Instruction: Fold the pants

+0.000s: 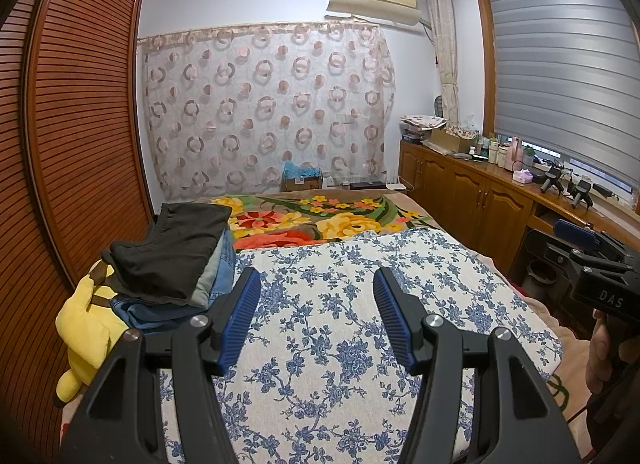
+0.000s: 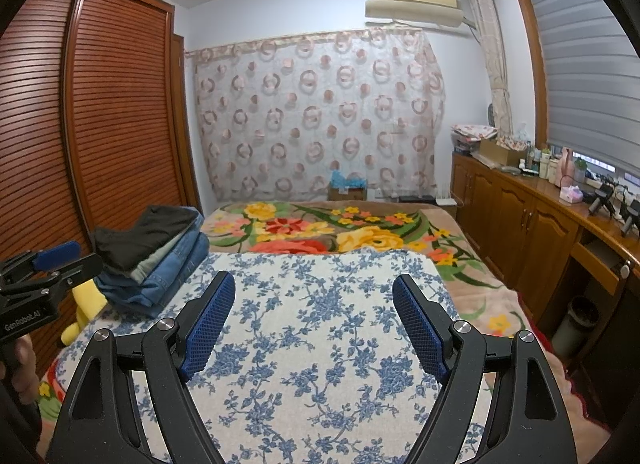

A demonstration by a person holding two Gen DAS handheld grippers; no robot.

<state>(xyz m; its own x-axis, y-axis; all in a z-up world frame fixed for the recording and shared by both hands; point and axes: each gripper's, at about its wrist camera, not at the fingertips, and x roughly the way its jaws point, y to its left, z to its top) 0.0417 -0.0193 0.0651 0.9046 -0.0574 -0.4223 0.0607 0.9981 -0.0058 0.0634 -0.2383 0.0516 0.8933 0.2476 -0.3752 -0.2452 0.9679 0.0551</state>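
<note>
Both tongs are held released over the blue-flowered cloth (image 1: 340, 328) on the bed: the left gripper (image 1: 316, 296) with nothing between its blue pads, the right gripper (image 2: 312, 304) likewise. Folded pants (image 1: 168, 260) are seen stacked at the bed's left edge, a dark pair on top of denim, beside a yellow plush toy (image 1: 88, 328). A small bin (image 2: 576, 324) is noted by the cabinets (image 2: 520, 223); its contents cannot be told.
</note>
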